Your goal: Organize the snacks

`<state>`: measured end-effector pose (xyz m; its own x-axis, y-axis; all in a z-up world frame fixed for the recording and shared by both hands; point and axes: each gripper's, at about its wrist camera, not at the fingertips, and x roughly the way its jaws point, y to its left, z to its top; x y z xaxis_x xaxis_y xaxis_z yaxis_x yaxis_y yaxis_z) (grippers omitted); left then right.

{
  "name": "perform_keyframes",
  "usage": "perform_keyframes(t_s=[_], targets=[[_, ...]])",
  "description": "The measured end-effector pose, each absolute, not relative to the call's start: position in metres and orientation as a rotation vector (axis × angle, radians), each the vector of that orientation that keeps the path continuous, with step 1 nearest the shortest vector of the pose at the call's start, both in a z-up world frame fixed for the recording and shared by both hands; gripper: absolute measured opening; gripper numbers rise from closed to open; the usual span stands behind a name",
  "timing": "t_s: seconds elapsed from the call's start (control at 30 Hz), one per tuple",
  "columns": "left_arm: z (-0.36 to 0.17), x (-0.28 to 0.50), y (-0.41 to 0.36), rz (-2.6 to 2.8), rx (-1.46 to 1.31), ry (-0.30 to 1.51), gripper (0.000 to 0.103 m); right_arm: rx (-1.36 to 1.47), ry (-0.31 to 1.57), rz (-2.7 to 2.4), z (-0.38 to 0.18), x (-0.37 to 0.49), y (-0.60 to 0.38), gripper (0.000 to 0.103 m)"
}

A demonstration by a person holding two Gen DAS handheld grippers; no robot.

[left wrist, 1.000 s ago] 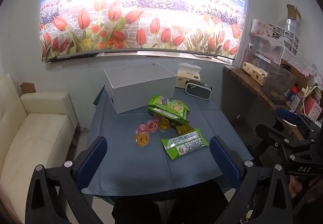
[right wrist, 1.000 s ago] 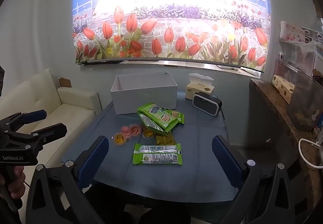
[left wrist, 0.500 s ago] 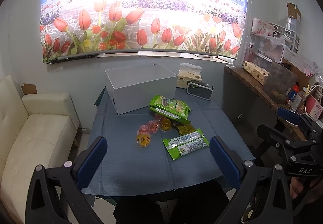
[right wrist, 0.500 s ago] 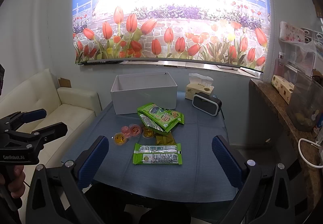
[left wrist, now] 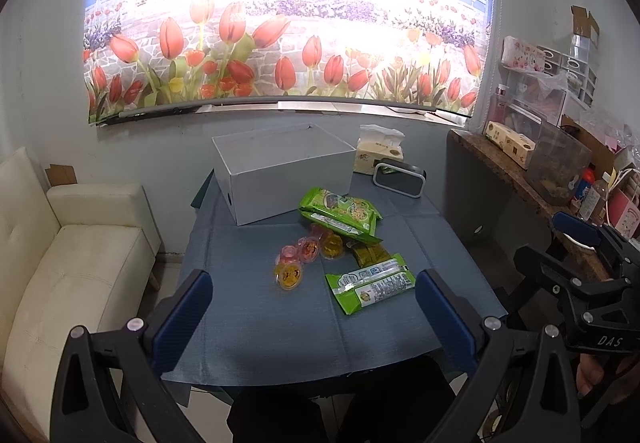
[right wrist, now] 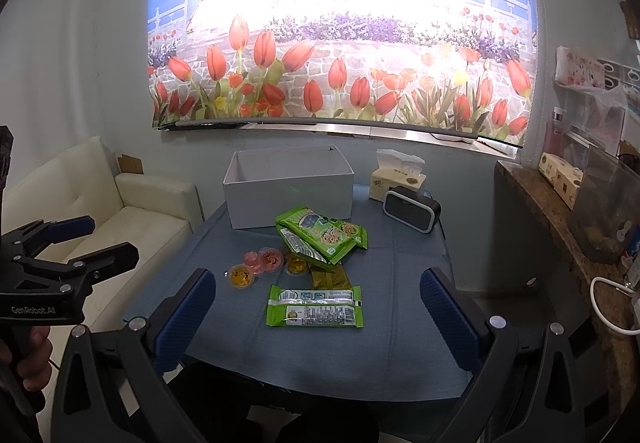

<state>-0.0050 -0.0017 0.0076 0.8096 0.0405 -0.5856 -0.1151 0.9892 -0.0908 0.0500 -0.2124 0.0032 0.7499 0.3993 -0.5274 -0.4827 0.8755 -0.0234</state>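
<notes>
Snacks lie in the middle of a blue-covered table: stacked green packets, a flat green wafer pack, several small jelly cups and a dark yellow packet. An open white box stands behind them. My left gripper is open and empty, held before the table's near edge. My right gripper is open and empty, also short of the table.
A tissue box and a small black clock sit at the table's back right. A cream sofa stands left. A cluttered wooden counter runs along the right.
Both views have shifted only slightly; the left gripper drifted a little. Both stay open and nothing on the table has moved.
</notes>
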Motion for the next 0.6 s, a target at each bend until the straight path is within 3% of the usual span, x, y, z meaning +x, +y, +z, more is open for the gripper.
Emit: perform_keyframes(t_s=[0.6], targets=[[0.0114,-0.0050,-0.0042,0.061,-0.142,0.620,0.103,-0.161,0.537,0.483,0.0035,0.0495,-0.2155,0.103]])
